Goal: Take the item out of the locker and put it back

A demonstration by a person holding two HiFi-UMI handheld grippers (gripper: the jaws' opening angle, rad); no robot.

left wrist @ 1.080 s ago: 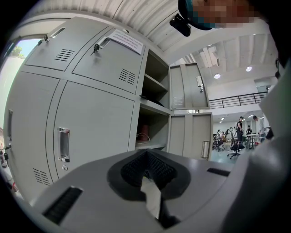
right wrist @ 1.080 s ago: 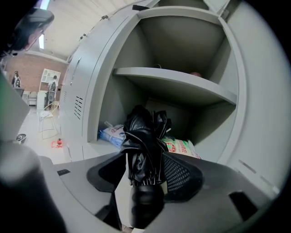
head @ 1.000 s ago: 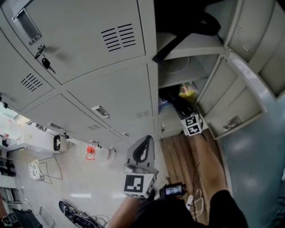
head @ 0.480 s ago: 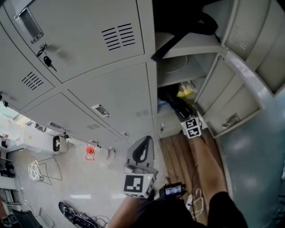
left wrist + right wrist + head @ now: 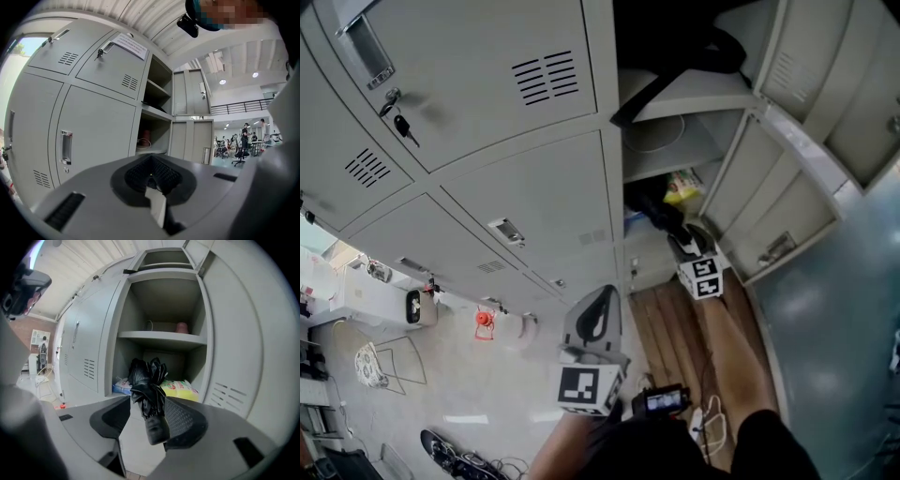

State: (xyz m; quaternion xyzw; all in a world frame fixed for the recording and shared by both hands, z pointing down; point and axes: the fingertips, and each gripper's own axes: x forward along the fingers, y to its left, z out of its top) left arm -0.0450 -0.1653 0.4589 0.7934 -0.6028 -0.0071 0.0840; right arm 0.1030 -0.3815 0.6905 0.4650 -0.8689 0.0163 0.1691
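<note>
The right gripper [image 5: 149, 411] has its ribbed black jaws clamped on a folded black umbrella [image 5: 147, 385] – crinkled glossy fabric with a smooth, rounded handle end poking back toward the camera. In the right gripper view it sits at centre frame, its bunched top level with the lower compartment of the open grey metal locker [image 5: 161, 336]. Behind it lie a yellow packet [image 5: 180, 389] and a blue packet [image 5: 121, 386]. The flat steel door [image 5: 769, 202] swings wide at the right of the head view, leaving the opening clear. The left gripper [image 5: 151, 176] hangs at lower centre – jaws closed together, empty, facing shut louvred doors.
</note>
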